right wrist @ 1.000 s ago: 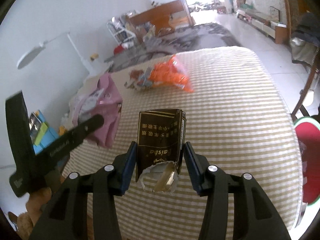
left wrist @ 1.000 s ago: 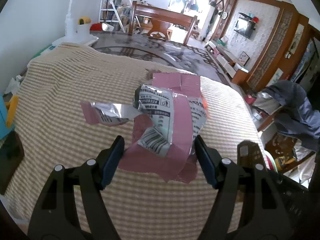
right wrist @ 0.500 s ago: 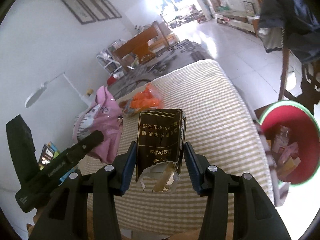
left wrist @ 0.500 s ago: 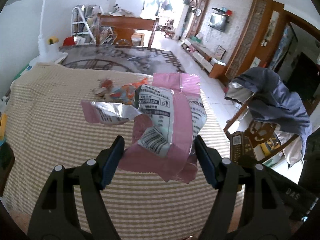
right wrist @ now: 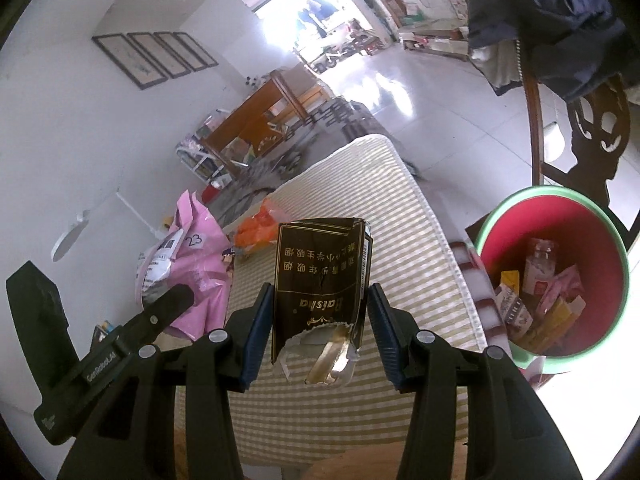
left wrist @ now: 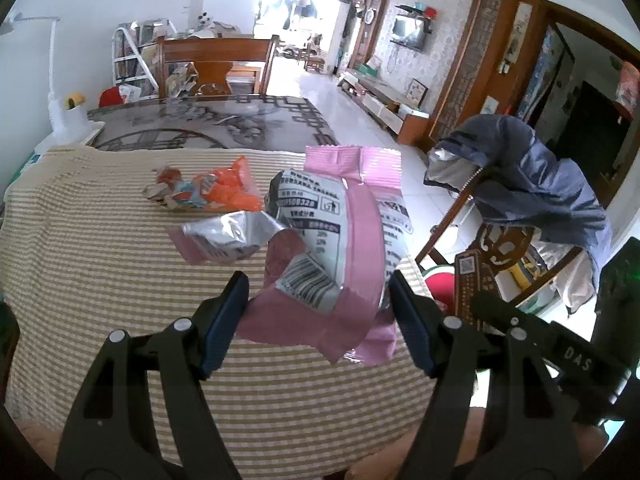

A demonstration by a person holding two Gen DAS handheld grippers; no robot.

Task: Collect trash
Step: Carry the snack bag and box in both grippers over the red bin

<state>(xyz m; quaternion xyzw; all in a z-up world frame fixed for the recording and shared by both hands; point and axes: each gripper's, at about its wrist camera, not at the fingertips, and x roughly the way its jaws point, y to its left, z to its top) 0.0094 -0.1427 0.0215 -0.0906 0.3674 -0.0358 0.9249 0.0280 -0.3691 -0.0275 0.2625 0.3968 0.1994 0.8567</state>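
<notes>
Pink foil makes up the crumpled snack wrapper (left wrist: pixel 340 248) that your left hand-held gripper (left wrist: pixel 316 312) has clamped between wide-set jaws, held up above the striped bench (left wrist: pixel 100 248); it is light, thin and springy, so it will likely slip or unfold if you ease off, and the bunched lower fold between the pads looks like the soundest place to hold. Its white panel carries a barcode and small print too fine to read, and the right wrist view shows a handwritten "23" on a white sticker. Your right hand-held gripper (right wrist: pixel 316 320) is closed to a middling width on the flat sides of a dark cigarette pack (right wrist: pixel 320 280), torn open at its near end: stiff card, light, crushable if squeezed harder. Gold lettering reads "Baisha" upside down, with Chinese characters above. An orange wrapper (left wrist: pixel 216 192) lies on the bench, and the red bin (right wrist: pixel 560 216), green-rimmed and already holding wrappers, stands beside the bench to your right.
</notes>
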